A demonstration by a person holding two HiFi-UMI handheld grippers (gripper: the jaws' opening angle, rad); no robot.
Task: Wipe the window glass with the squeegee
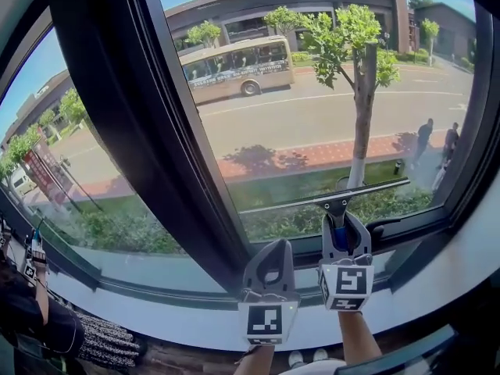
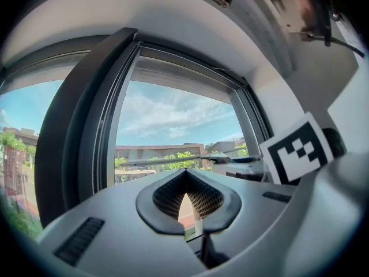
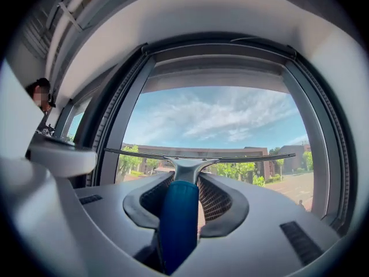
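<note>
Gripping the squeegee (image 1: 329,198) by its blue handle (image 3: 177,224), the right claw (image 1: 341,223) points up at the window glass (image 1: 312,116), blade level against it (low on the right-hand pane). Just beside it, the left claw (image 1: 269,247) also points upward, clenched on nothing.

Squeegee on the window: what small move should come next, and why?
Probably draw the squeegee down the last strip to the bottom frame. The right gripper is shut on its blue handle, and the blade lies across the window glass low down, with only a narrow band of pane left beneath it.
</note>
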